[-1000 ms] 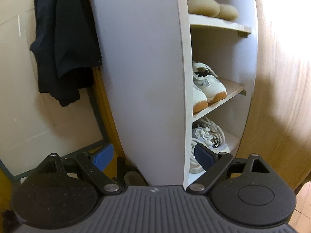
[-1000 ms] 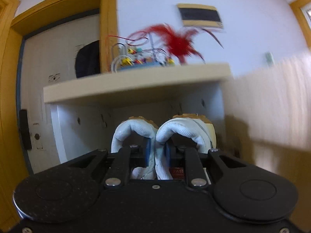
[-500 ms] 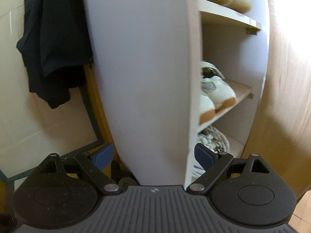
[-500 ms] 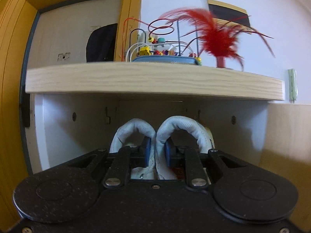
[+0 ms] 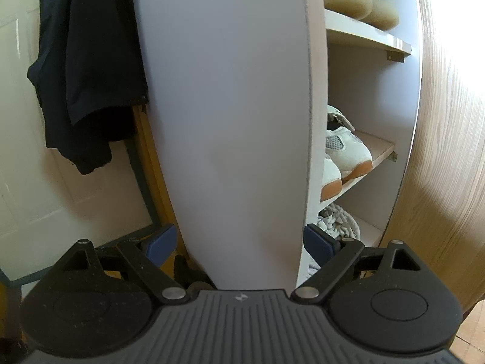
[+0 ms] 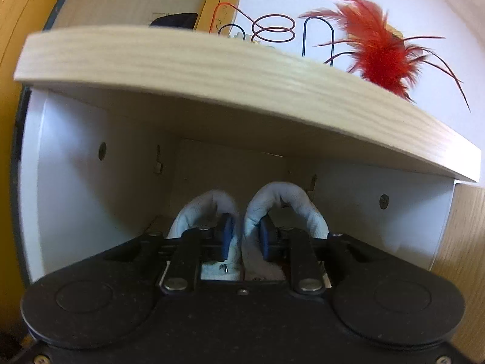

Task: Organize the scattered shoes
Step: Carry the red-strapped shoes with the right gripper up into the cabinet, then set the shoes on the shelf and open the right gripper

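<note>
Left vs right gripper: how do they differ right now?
The left gripper is open wide and holds nothing; the right gripper is shut on the white shoes, pinching their inner collars together. The left faces the cabinet side panel; the right points into the top compartment. Both have blue pads.

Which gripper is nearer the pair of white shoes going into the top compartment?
Right. The right gripper is shut on the pair of white shoes, pinching their inner collars together. The left gripper is open, straddling the cabinet side panel.
</note>
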The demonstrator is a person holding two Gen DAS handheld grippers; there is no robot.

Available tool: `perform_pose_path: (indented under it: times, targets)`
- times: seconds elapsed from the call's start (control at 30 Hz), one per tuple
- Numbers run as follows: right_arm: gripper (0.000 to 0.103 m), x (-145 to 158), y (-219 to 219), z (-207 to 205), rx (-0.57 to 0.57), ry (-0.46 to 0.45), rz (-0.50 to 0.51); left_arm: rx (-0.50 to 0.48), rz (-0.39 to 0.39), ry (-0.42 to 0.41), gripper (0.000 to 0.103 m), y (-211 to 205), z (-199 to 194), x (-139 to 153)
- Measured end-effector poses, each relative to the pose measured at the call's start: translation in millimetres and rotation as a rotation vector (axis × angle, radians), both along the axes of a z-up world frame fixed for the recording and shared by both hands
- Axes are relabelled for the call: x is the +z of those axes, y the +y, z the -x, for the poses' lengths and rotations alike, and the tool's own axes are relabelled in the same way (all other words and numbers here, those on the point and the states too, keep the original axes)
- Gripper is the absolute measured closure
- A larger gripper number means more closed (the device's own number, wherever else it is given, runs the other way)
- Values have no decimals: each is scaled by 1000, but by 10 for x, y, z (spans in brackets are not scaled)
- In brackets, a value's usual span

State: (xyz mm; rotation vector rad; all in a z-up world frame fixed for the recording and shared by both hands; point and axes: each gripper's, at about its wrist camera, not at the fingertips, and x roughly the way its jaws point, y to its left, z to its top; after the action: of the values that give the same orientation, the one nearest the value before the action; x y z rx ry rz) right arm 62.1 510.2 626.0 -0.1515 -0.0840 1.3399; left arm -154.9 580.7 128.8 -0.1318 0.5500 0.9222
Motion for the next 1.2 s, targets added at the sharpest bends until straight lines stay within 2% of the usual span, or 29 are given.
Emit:
perform_pose_path:
  times: [0.23,0.3,0.53,0.6,0.63,0.83,0.97,1.2]
  targets:
    - [67,-83,18,28,-44,-1,24,6,-2,-13,12,3,84,48]
    - [55,-103,-24,52,-59,-16,24,2,-3,-16,12,-13,97,61]
    - [54,-112,-356,47,-75,-10,-2,1,-9,-20,12,-62,171,77]
    - [41,-141,-478,23,-95,-16,-9,-2,-10,-17,12,-76,181,74]
    - [39,-158,-545,-3,-106,-15,-16,-3,-10,-16,12,-83,186,71]
    - [37,-219,-760,-168,-171,-53,-7,-1,-14,-12,12,-128,238,75]
    - [37,-295,-599,-246,-218,-136,77,-2,-15,-10,12,-133,241,68]
    - [34,-365,-409,-395,-186,-183,150,5,-17,-11,12,-89,262,80]
